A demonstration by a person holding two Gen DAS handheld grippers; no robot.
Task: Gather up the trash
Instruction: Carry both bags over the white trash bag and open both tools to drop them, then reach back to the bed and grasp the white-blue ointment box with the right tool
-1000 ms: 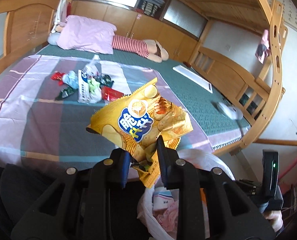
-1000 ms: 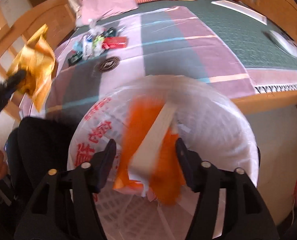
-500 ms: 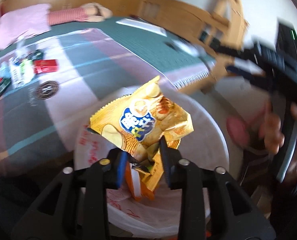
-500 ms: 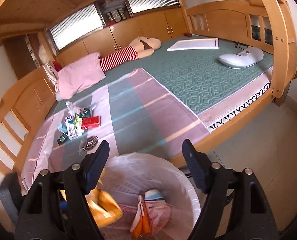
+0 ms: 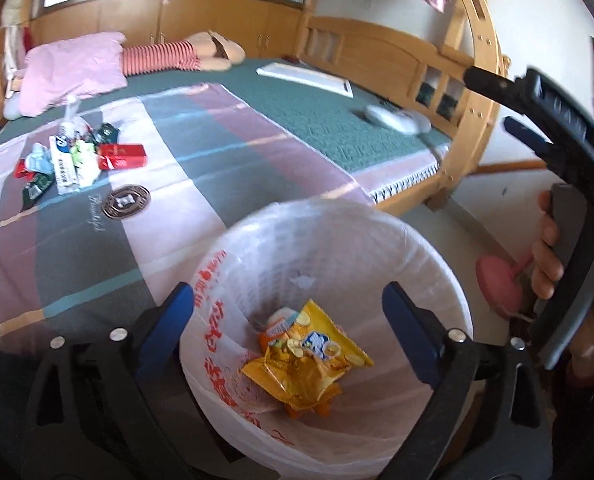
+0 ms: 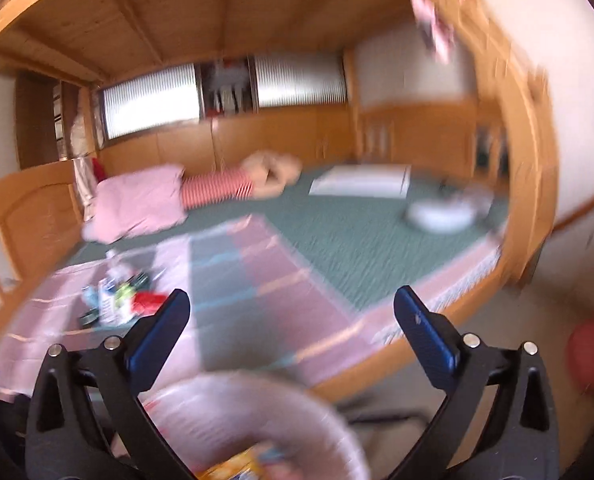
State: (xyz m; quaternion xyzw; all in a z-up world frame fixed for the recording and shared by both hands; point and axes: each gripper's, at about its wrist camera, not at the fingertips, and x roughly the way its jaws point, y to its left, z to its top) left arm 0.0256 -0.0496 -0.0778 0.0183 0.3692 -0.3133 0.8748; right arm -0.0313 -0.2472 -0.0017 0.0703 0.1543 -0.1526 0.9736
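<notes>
Your left gripper [image 5: 289, 312] hangs over the white lined bin [image 5: 437, 248], its jaws opening wide with nothing pressed between them. The yellow chip bag [image 5: 305, 364] lies inside the bin on other wrappers. Your right gripper [image 6: 291, 312] is also opening, empty, and looks toward the bed [image 6: 337, 232]. More trash [image 5: 73, 156] lies in a small pile on the striped sheet [image 5: 201, 160], well apart from the bin.

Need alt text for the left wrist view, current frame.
The left gripper, jaws opening with nothing between them, hangs over a white plastic-lined trash bin where a crumpled yellow chip bag lies. Behind it, a pile of small wrappers sits on a pink-and-green striped bedsheet; the right gripper, in a hand, shows at the right edge.
</notes>
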